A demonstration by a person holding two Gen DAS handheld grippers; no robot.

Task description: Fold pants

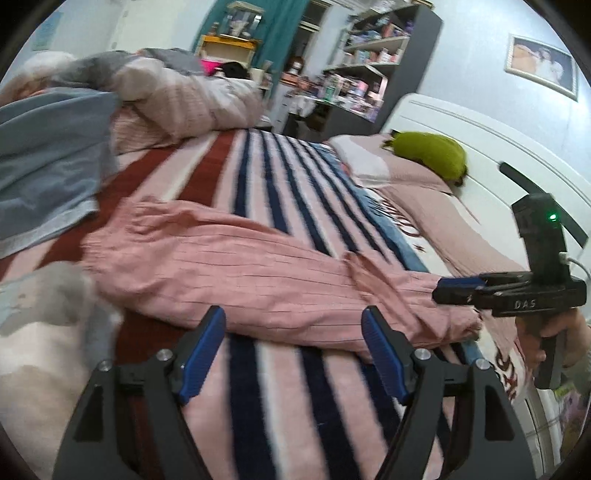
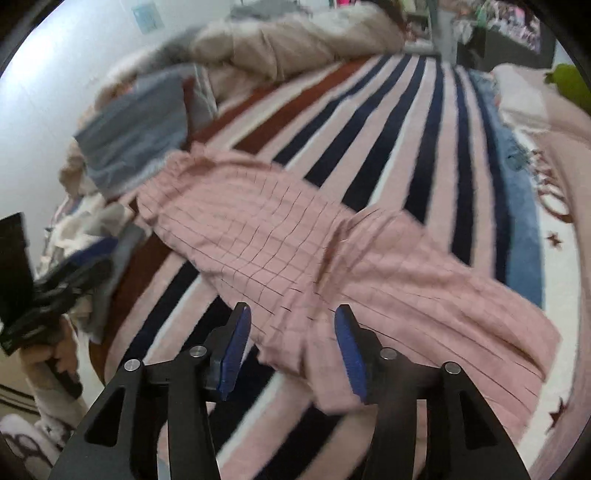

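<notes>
Blue pads (image 1: 201, 354) of the left gripper (image 1: 293, 350) stood spread wide with nothing between them, hovering over the striped blanket (image 1: 266, 387) just short of the near edge of the pink pants (image 1: 236, 273). The right gripper (image 2: 291, 350) also had its fingers apart, a loose fold of the pants showing in the gap with the pads (image 2: 234, 354) not pressing on it; in the left wrist view the same tool (image 1: 461, 290) hung at the far right end of the garment, gripped by a hand (image 1: 550, 325). The pants lay stretched lengthwise across the blanket, creased, with a ridge of fabric near the middle. The blanket covered a bed in bands of pink, navy, dark red and white. A folded grey-blue garment (image 1: 44, 173) lay beyond the pants' left end, and a heap of pale clothes (image 1: 48, 317) sat at the near left. A rumpled duvet (image 1: 184, 99) was piled at the far side. Toward the white headboard (image 1: 461, 147) a green soft thing (image 1: 432, 155) rested on a pink pillow (image 1: 402, 173). Crowded shelves (image 1: 373, 55) stood against the wall behind the bed, their contents too blurred to tell, beside a teal curtain (image 1: 280, 29), and a framed picture (image 1: 541, 66) hung above the headboard.
</notes>
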